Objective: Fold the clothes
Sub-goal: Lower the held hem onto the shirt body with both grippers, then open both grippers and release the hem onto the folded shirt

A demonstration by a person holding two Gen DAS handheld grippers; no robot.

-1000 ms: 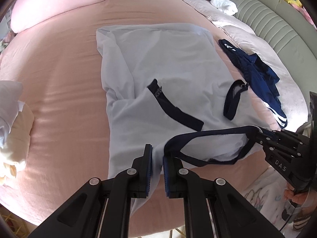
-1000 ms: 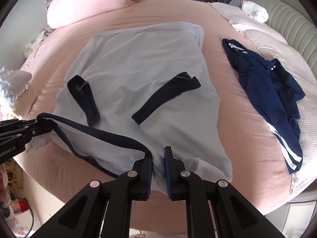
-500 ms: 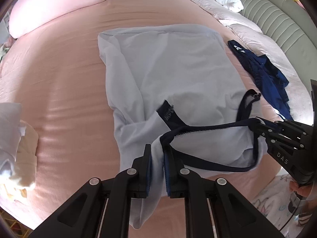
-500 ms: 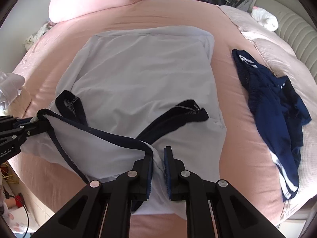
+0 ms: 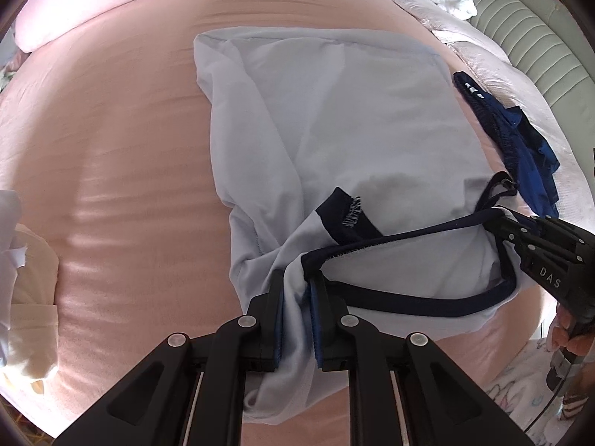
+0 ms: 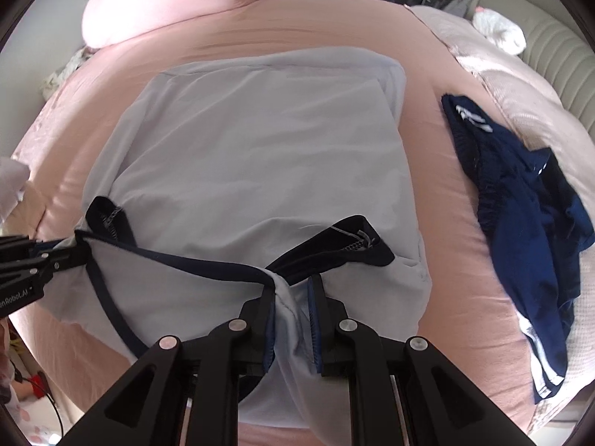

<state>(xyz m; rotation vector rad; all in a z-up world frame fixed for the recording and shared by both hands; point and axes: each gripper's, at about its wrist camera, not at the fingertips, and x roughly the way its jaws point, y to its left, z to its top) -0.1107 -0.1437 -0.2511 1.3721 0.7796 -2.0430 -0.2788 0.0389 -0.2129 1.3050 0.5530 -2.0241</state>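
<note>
the pale shirt (image 5: pixel 334 130) lies on the pink bed (image 5: pixel 111 148), its long axis running away from both tools, the far edge flat near the pillow (image 6: pixel 167 7) and the near, dark-trimmed end raised. the left tool (image 5: pixel 297 297) pinches that near end at one side and the right tool (image 6: pixel 290 297) pinches it at the other, so the dark neck trim (image 6: pixel 186 260) stretches taut between them, across the shirt's length. any forward carry would run along the long axis toward the far edge; both tools sit equally near the end they hold.

the left view shows the right tool (image 5: pixel 535 249) side-on and a hand behind it. the right view shows more of the dark blue shorts (image 6: pixel 520 204) lying apart, to the right of the shirt, and the right sleeve cuff (image 6: pixel 346 245) folded in on top.
</note>
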